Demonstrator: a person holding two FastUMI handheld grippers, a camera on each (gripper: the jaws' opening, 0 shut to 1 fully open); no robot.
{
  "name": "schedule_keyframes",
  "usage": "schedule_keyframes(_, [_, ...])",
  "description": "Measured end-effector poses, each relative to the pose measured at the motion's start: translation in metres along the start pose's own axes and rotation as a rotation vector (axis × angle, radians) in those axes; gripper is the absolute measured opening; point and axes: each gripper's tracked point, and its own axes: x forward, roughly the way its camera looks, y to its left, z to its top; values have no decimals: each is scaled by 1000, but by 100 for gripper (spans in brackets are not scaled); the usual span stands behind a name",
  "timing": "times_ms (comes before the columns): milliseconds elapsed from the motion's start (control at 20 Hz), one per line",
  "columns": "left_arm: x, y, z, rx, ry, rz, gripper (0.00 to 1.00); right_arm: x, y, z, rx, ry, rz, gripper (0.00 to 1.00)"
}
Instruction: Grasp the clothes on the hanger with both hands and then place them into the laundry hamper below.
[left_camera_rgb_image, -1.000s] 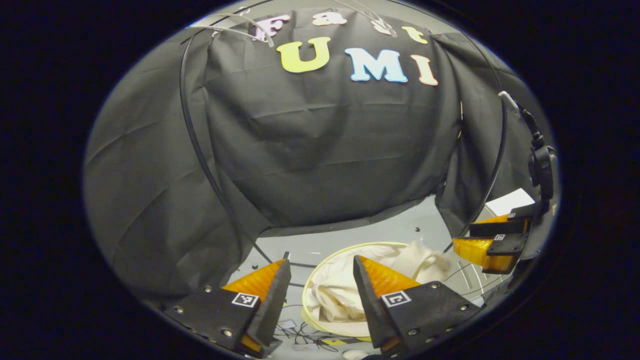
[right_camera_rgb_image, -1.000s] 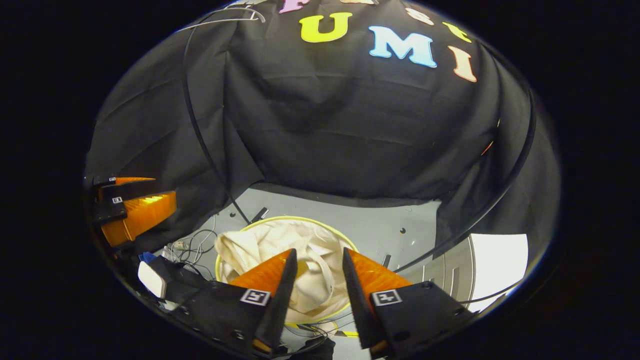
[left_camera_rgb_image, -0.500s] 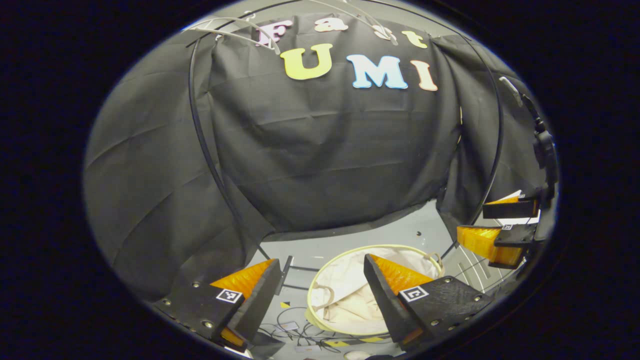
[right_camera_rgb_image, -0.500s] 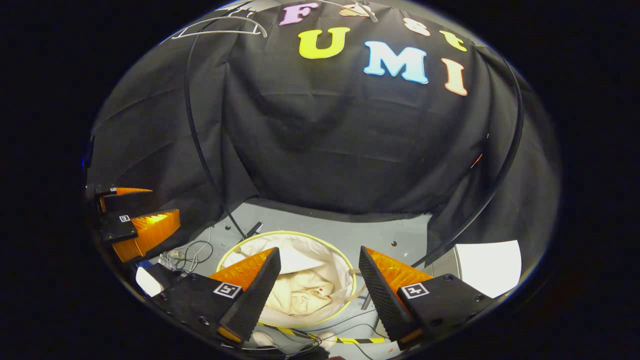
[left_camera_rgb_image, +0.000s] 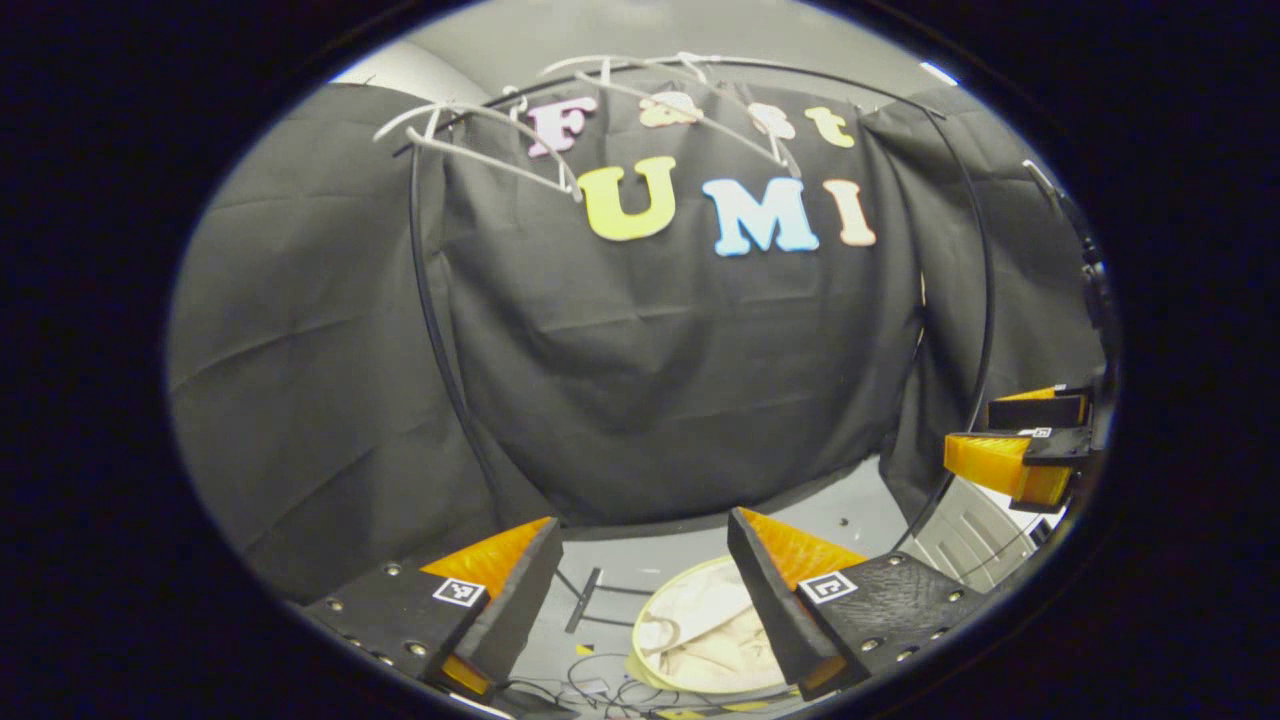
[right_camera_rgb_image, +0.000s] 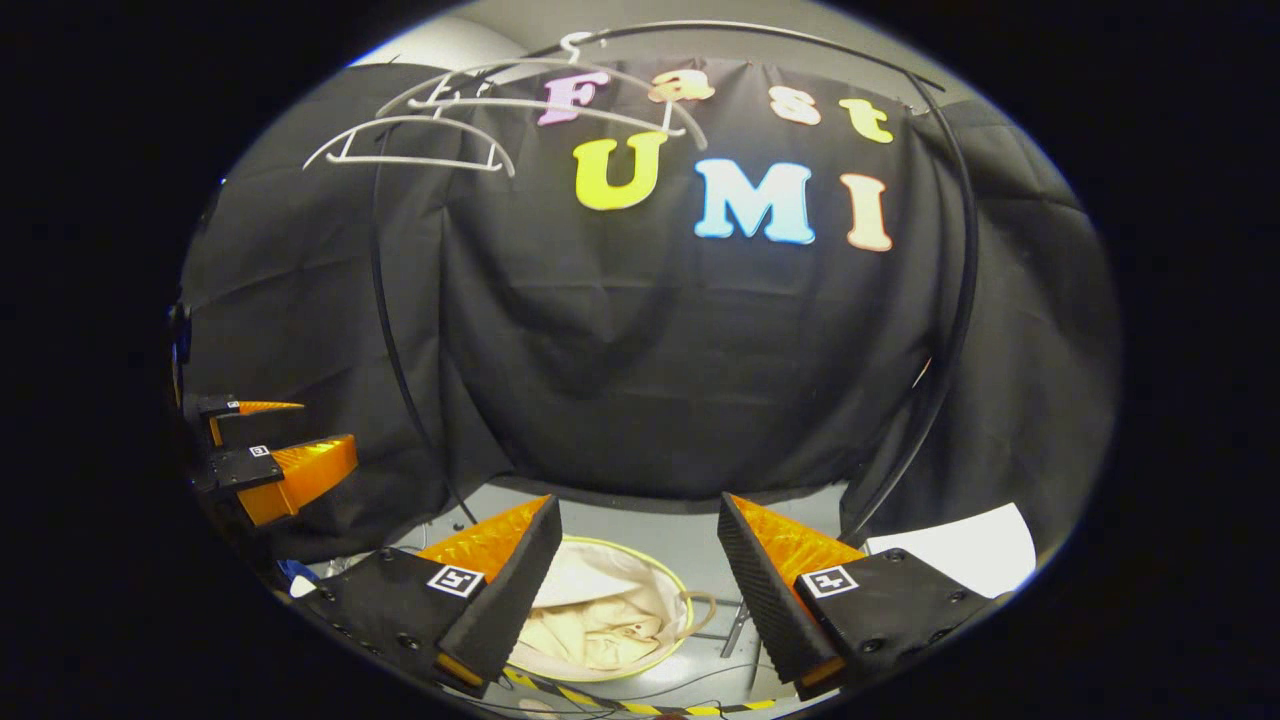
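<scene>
Clothes (right_camera_rgb_image: 598, 625) are lying crumpled inside the laundry hamper (right_camera_rgb_image: 690, 610) on the grey floor, low and near in both views. I am reading no brand or label; only square tracking markers are showing on my fingers. Left gripper (left_camera_rgb_image: 642, 575) and right gripper (right_camera_rgb_image: 640, 555) are both spread wide, holding nothing. Compared with a second ago, both are riding higher, with the bare white hangers (right_camera_rgb_image: 410, 145) now showing overhead.

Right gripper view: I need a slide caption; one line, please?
Open right gripper above the hamper holding cream clothes; bare hangers overhead.
</scene>
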Motion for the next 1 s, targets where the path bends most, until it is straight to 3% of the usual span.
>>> schedule_keyframes(500, [-124,12,163,-31,-311,35,99,-110,-48,103,76,-233,-26,97])
schedule_keyframes(1000, [-192,39,208,-16,-416,96,98,-187,-104,128,28,-381,-127,96])
